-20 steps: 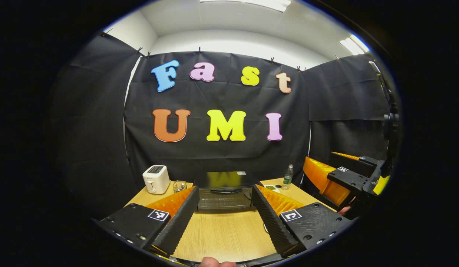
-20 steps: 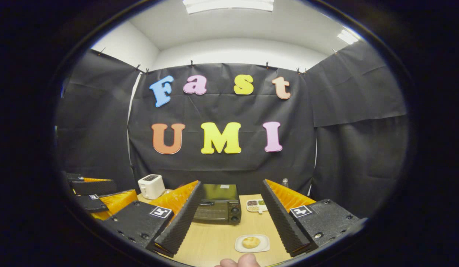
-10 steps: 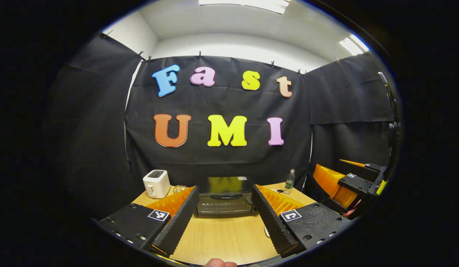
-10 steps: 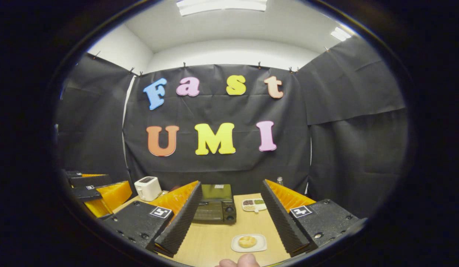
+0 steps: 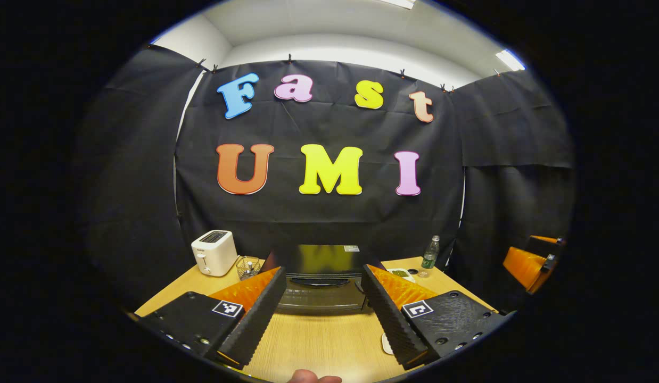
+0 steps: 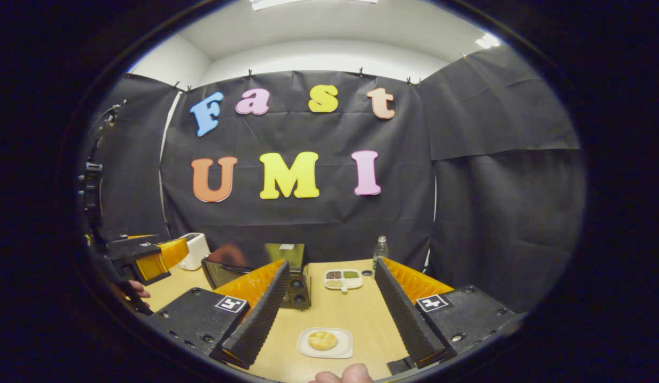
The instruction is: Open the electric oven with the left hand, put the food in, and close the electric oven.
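Left to right across the table: white toaster at the far left, small wire basket just beside it, then the electric oven dead centre in the left gripper view, a sectioned dish to its right, a bottle at the back right.

Left gripper: jaws spread wide, holding nothing, aimed straight at the oven front. Door looks closed, handle is the dark bar across the top of the door. Gripper is near it but not touching.

Right gripper: also spread wide, empty. The food, a bun on a white plate, sits on the table between its fingers, well in front of the oven and apart from it.

Judgement: step in hand is the approach to the handle; nothing of the task is done yet.

Risks:
- Handle is thin and sits close to the door. Come in too low and the fingers hit the glass instead of closing around the bar.
- Pull outward instead of down along the hinge arc and the oven probably slides on the table.
- Door drops toward the plate side. If the right gripper moves in early, it meets the door.
- Bun is round and loose on the plate, so an off-centre pinch could roll it off.
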A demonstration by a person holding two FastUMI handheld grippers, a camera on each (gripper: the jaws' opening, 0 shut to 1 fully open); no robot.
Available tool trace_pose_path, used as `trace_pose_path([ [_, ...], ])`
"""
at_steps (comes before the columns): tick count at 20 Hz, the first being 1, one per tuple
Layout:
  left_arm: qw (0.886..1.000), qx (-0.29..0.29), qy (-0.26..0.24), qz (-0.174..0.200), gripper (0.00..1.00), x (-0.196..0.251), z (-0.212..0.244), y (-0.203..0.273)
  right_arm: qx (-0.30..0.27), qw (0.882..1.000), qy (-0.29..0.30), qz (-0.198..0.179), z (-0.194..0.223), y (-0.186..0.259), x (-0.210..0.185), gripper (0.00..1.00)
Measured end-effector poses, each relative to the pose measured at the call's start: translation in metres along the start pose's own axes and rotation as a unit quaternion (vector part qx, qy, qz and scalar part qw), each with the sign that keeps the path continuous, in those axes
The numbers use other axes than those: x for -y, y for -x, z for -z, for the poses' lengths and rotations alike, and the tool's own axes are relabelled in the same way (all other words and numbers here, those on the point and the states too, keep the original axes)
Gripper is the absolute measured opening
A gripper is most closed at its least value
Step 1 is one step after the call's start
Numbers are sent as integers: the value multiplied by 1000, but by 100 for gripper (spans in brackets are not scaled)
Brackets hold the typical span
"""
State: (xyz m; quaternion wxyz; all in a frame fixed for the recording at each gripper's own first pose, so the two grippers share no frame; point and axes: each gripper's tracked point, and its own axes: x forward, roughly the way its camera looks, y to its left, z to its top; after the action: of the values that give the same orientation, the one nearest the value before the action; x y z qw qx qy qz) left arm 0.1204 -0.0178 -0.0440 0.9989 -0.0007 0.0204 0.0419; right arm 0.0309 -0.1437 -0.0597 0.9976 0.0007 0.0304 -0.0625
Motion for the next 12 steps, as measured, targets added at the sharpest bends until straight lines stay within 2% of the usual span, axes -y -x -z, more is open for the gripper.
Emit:
trace_pose_path([
  [7,998,-49,-26,-18,93,-8,42,-112,-23,1000,-11,-2,18,-83,40,99],
  [12,996,-85,-25,-27,94,-14,79,-172,-65,997,-21,-23,45,-128,46,100],
])
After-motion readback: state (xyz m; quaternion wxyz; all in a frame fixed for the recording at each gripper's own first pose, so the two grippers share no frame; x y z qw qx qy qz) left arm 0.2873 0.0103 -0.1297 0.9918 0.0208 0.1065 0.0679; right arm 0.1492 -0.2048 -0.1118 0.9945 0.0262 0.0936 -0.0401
